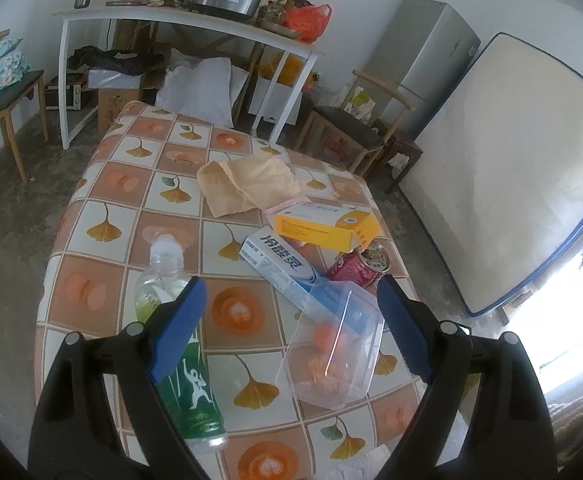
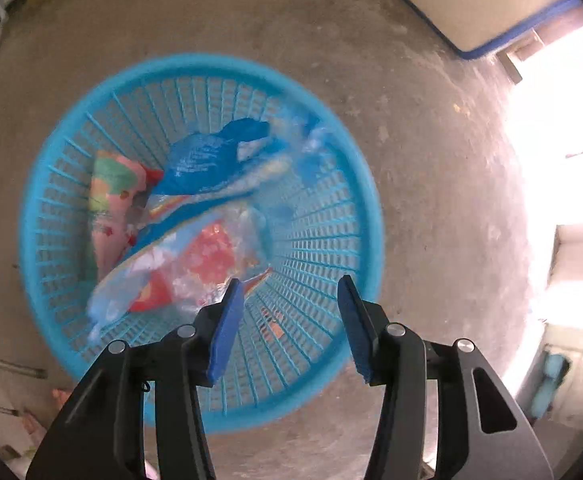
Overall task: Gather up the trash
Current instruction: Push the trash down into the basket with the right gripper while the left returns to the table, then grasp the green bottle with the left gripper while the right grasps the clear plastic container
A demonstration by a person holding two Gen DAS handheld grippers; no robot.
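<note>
The left gripper (image 1: pixel 291 320) hung over the tabletop (image 1: pixel 103 184) with its jaws spread and empty. A clear plastic container (image 1: pixel 331 352) lay between them, a green bottle (image 1: pixel 179 344) under the left jaw. Beyond sat a toothpaste box (image 1: pixel 279 264), a red can (image 1: pixel 361 266), a yellow box (image 1: pixel 325 226) and a paper bag (image 1: pixel 247 186). The right gripper (image 2: pixel 289 320), jaws parted and empty, hovered above a blue basket (image 2: pixel 91 92) holding wrappers (image 2: pixel 195 216).

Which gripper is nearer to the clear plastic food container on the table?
Left. The left gripper, open, hovers right over the clear plastic food container. The right gripper, also open, is above the round blue plastic basket on the floor.
</note>
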